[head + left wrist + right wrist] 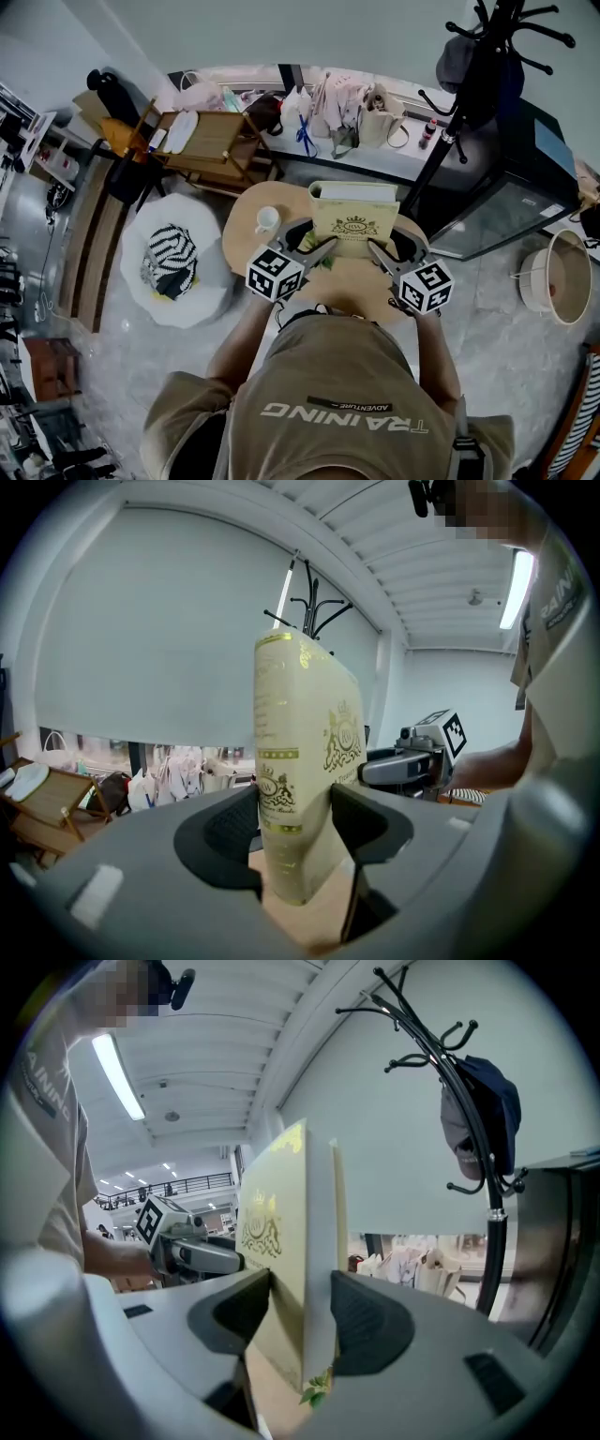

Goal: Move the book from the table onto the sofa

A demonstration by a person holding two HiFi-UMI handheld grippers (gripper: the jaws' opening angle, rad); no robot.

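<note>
Looking down from the head view, you see the book (354, 221) upright over the round table's (246, 232) middle; the left gripper view shows your left gripper (295, 819) clamped on its spine edge, the right gripper view your right gripper (301, 1312) clamped on its page edge.

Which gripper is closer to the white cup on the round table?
Left. The left gripper holds the book on the side facing the cup, close beside it. The right gripper holds the book's opposite side, so the book lies between it and the cup.
</note>
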